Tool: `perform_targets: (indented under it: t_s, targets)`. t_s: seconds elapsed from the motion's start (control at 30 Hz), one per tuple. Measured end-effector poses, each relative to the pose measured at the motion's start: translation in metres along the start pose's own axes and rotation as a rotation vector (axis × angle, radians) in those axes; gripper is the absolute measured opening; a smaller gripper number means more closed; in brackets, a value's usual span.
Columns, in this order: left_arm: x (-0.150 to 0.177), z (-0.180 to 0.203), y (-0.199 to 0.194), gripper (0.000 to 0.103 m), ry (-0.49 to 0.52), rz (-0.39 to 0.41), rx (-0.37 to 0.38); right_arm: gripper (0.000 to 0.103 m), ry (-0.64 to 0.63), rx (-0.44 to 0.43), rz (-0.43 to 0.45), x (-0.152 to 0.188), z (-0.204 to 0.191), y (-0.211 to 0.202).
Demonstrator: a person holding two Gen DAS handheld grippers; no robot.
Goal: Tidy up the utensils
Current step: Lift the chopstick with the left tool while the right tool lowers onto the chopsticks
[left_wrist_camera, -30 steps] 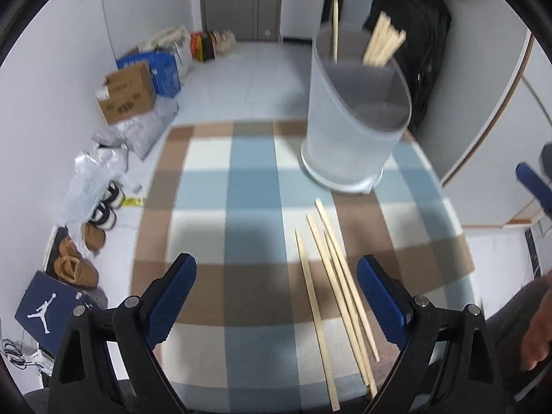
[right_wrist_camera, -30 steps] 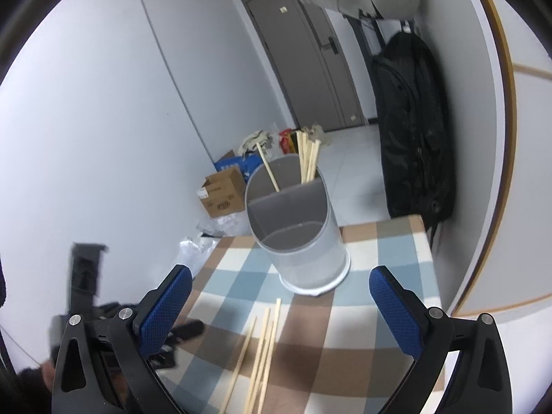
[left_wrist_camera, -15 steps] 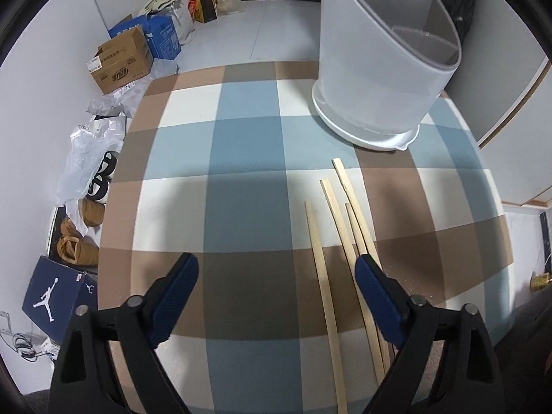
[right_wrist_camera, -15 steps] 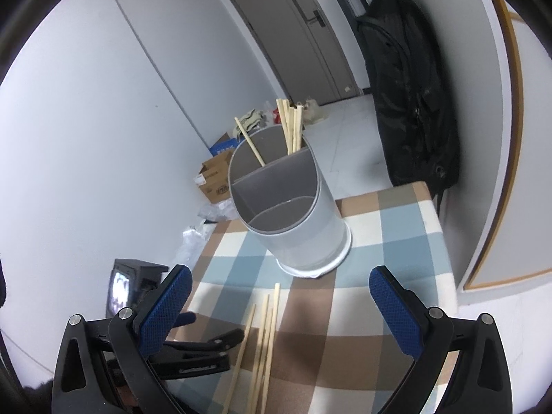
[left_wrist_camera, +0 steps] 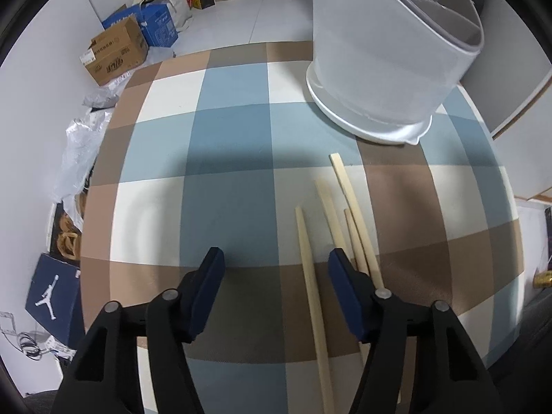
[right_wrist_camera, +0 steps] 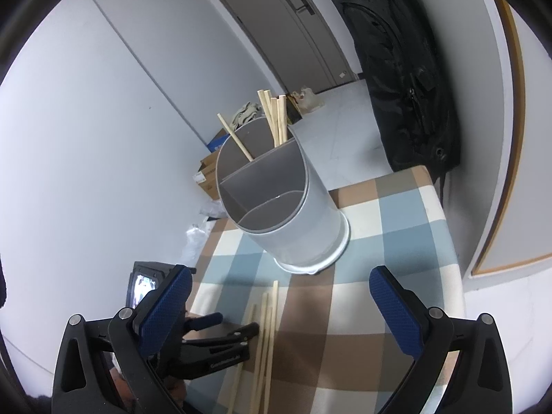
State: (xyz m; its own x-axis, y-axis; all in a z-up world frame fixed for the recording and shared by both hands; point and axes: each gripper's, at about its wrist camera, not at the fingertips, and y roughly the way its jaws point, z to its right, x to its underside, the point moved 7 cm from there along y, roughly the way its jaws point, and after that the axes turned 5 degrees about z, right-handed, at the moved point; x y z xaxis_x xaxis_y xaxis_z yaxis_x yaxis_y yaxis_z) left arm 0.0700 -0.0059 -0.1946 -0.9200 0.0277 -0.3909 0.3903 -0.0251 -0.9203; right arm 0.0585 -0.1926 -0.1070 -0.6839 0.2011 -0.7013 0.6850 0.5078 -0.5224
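With the left gripper (left_wrist_camera: 276,265) half-spread, its fingers having just been closing around the leftmost of 4 chopsticks (left_wrist_camera: 312,296) lying on the desk (left_wrist_camera: 227,138) without yet touching it, they may catch its neighbour too, while the right gripper (right_wrist_camera: 279,296) hangs wide and empty.

On the table (left_wrist_camera: 224,158), 4 chopsticks (left_wrist_camera: 312,293) lay side by side before the holder (left_wrist_camera: 386,69); 5 more sticks (right_wrist_camera: 276,117) stood in its rear compartment.

Black grippers, blue-padded fingers (left_wrist_camera: 345,289)
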Motion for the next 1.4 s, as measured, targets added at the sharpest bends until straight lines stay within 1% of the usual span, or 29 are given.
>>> perform_targets:
  t_s: [0.07,0.1,0.13,0.17,0.2,0.23,0.3,0.43,0.53,0.6,0.67,0.7,0.8,0.87,0.97,1.0,1.03,1.07,1.17,1.2,1.27,1.33,1.37,1.4]
  targets:
    - [-0.002,0.001,0.000,0.051,-0.015,-0.002,0.010,0.103,0.004,-0.004,-0.003,0.001,0.000,0.000]
    - [-0.003,0.002,0.000,0.046,-0.016,0.000,0.008,0.103,0.005,-0.004,-0.004,0.001,-0.001,0.000]
    - [-0.004,0.004,0.000,0.037,-0.014,0.004,0.012,0.103,0.005,-0.003,-0.007,0.001,-0.001,0.000]
    - [-0.005,0.005,0.000,0.031,-0.010,0.007,0.013,0.103,0.004,-0.003,-0.009,0.002,-0.001,0.001]
    - [-0.006,0.006,0.000,0.019,-0.004,0.011,0.013,0.103,0.004,-0.002,-0.010,0.002,-0.001,0.001]
    - [-0.007,0.008,0.000,0.010,-0.004,0.009,0.025,0.103,0.004,-0.001,-0.010,0.002,-0.001,0.001]
    - [-0.010,0.009,0.001,0.004,-0.005,0.004,0.045,0.103,0.005,0.000,-0.011,0.001,-0.001,0.002]
    - [-0.015,0.006,0.000,0.002,-0.029,0.012,0.092,0.103,0.010,0.006,-0.023,0.003,0.001,0.003]
    - [-0.023,0.001,-0.014,0.001,-0.070,0.069,0.128,0.103,0.002,0.003,-0.034,0.006,0.001,0.004]
    - [-0.027,-0.002,-0.025,0.001,-0.078,0.111,0.122,0.103,-0.010,0.003,-0.039,0.008,-0.001,0.004]
    - [-0.029,-0.003,-0.037,0.001,-0.091,0.151,0.144,0.103,-0.017,0.001,-0.049,0.010,-0.002,0.007]
    - [-0.031,-0.005,-0.043,0.001,-0.093,0.169,0.144,0.103,-0.021,-0.002,-0.061,0.012,-0.003,0.009]
    - [-0.037,-0.016,-0.058,0.001,-0.121,0.232,0.150,0.095,-0.037,-0.010,-0.094,0.019,-0.007,0.015]
    - [-0.040,-0.029,-0.073,0.001,-0.172,0.307,0.169,0.083,-0.056,-0.006,-0.129,0.026,-0.011,0.021]
    - [-0.046,-0.049,-0.082,0.001,-0.235,0.369,0.194,0.073,-0.080,-0.001,-0.195,0.038,-0.015,0.030]
    - [-0.048,-0.049,-0.080,0.001,-0.246,0.380,0.200,0.072,-0.091,0.006,-0.208,0.041,-0.016,0.033]
    - [-0.048,-0.053,-0.082,0.001,-0.261,0.393,0.203,0.069,-0.101,0.010,-0.221,0.043,-0.017,0.035]
    - [-0.047,-0.056,-0.083,0.001,-0.277,0.400,0.209,0.064,-0.111,0.008,-0.236,0.046,-0.020,0.038]
    - [-0.046,-0.065,-0.084,0.001,-0.303,0.410,0.236,0.055,-0.138,0.014,-0.272,0.051,-0.026,0.047]
    - [-0.045,-0.066,-0.085,0.001,-0.308,0.415,0.244,0.054,-0.158,0.014,-0.291,0.054,-0.031,0.053]
    - [-0.044,-0.069,-0.088,0.001,-0.316,0.424,0.265,0.047,-0.189,0.013,-0.322,0.059,-0.038,0.064]
    - [-0.043,-0.071,-0.093,0.001,-0.320,0.433,0.284,0.041,-0.215,0.011,-0.364,0.066,-0.045,0.078]
    - [-0.043,-0.073,-0.095,0.001,-0.323,0.438,0.290,0.036,-0.228,0.017,-0.384,0.068,-0.047,0.085]
    - [-0.043,-0.076,-0.097,0.001,-0.328,0.443,0.300,0.035,-0.240,0.019,-0.398,0.070,-0.051,0.092]
